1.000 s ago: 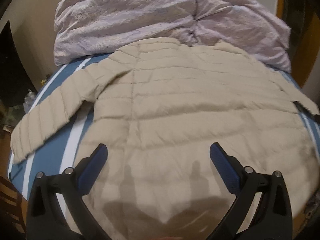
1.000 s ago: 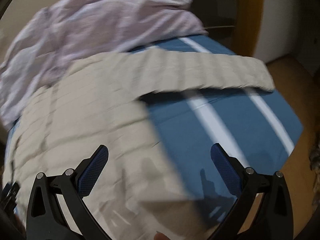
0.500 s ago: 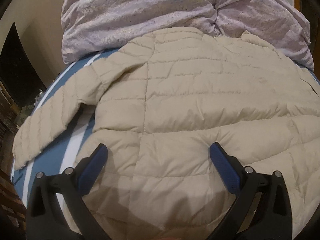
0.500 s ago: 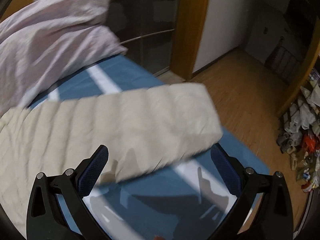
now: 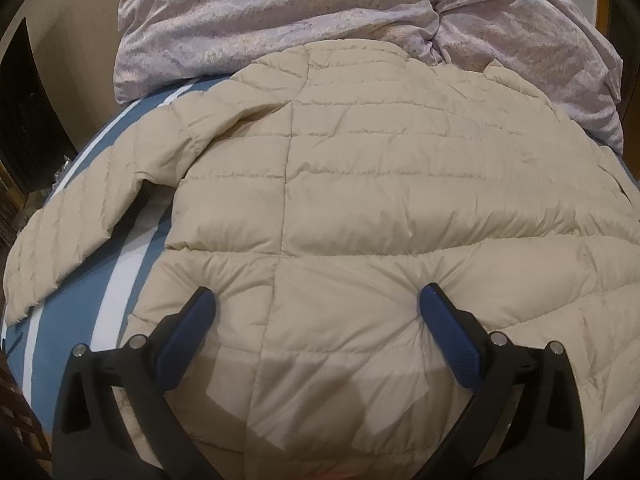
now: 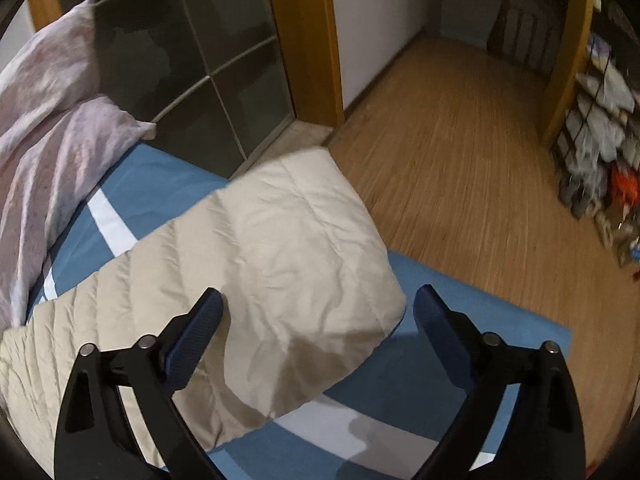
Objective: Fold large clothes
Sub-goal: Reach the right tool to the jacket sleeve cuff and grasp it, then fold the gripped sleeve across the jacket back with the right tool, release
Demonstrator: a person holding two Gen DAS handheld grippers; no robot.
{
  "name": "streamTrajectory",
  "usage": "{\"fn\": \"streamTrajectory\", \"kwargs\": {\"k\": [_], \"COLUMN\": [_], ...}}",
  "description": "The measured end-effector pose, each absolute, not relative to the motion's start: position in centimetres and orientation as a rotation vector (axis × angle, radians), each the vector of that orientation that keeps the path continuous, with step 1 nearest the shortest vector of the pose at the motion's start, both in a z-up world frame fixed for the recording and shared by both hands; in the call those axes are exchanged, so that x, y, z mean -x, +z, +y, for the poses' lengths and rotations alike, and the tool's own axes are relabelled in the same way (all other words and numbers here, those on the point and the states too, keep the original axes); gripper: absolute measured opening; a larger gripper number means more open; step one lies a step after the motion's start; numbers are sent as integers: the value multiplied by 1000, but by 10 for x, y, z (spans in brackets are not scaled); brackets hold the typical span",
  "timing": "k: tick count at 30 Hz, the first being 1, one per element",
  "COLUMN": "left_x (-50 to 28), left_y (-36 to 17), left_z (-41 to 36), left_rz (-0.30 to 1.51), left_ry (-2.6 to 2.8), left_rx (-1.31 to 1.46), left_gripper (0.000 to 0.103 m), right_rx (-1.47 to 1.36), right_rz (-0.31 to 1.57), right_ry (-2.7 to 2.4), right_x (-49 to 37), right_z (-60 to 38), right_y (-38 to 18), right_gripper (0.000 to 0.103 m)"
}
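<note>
A beige quilted jacket lies spread back-up on the blue striped bed, its collar toward the duvet. My left gripper stands wide open over the lower back, and both fingertips dent the padding. One sleeve stretches out to the left. In the right wrist view the other sleeve lies flat with its cuff near the bed's edge. My right gripper is wide and its jaws are closing, with the cuff end between them. The left finger touches the fabric; the right finger hangs just past the cuff over the sheet.
A crumpled lilac duvet is heaped at the head of the bed. Beyond the bed's corner lies a wooden floor. A dark sliding door stands behind, and a shelf with cluttered items sits at the far right.
My right gripper swept from the jacket's body out along the sleeve to its cuff. My left gripper sank onto the jacket's back, where its tips now press dents.
</note>
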State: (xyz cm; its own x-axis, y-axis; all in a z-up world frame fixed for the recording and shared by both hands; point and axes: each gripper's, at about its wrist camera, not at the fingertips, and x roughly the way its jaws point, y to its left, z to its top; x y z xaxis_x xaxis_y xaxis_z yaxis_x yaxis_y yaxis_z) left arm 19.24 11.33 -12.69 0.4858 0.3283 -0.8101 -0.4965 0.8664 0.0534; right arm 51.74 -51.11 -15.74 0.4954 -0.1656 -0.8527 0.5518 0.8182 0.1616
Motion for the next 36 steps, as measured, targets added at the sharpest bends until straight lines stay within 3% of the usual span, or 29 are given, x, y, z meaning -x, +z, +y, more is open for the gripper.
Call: {"fn": "streamTrajectory", "kwargs": {"k": [3,6,10,13,23,36], "left_x": [-192,-192,-192,-192,-192,-192], "left_y": [-127,-128,-127,-127,-127,-127], "left_z": [115,116,116,116,116,116], "left_rz": [938,938,939,938,938,937], "left_ry": [500,496,494,493,490,490], "left_rx": [210,219,224,227,231,231], "left_gripper": [101,101,101,101,101,101], "right_rx": [-439,-363,-294,-282,-234,-33], "right_rz": [933,908,879,882,751,825], "right_ry": [-457,-468,-438,-422,-242,363], "right_x": [-513,-511,-512,-513,-510,-480], "right_z": [-513,-501,-485,-476,-395,-151], "right_y": [-159,-159,-157,-151,-95,-84], "right_gripper": [91,73,31,16,14,14]}}
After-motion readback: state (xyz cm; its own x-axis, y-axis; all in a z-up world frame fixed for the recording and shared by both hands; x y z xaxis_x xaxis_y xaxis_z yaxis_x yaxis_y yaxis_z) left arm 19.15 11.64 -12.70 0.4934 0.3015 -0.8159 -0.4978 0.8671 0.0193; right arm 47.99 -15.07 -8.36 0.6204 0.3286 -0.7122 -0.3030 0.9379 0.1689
